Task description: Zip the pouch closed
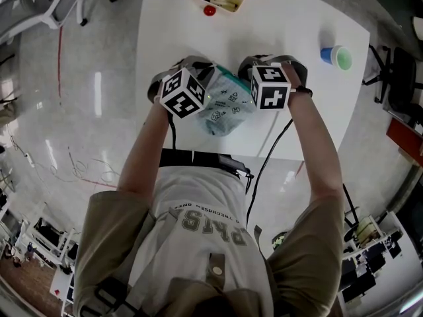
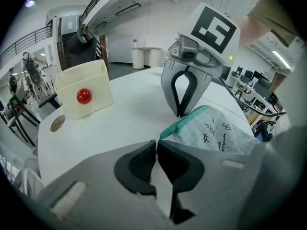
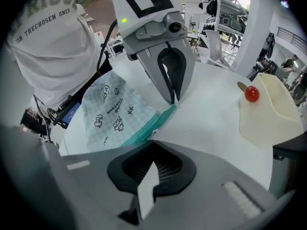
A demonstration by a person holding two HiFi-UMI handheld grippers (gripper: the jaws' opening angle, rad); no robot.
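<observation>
Pouch lies on the white counter, its teal zipper stretched between the left claw and right claw, each clenched on one end. Such thin pinches could slip under tension, or the pouch fabric might bunch and jam the slider

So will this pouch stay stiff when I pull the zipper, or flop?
Probably floppy: the pouch looks like thin cloth, rumpled between the left tool and right tool pinching its ends. It seems light, so it may slide on the smooth table unless both ends stay held.
</observation>
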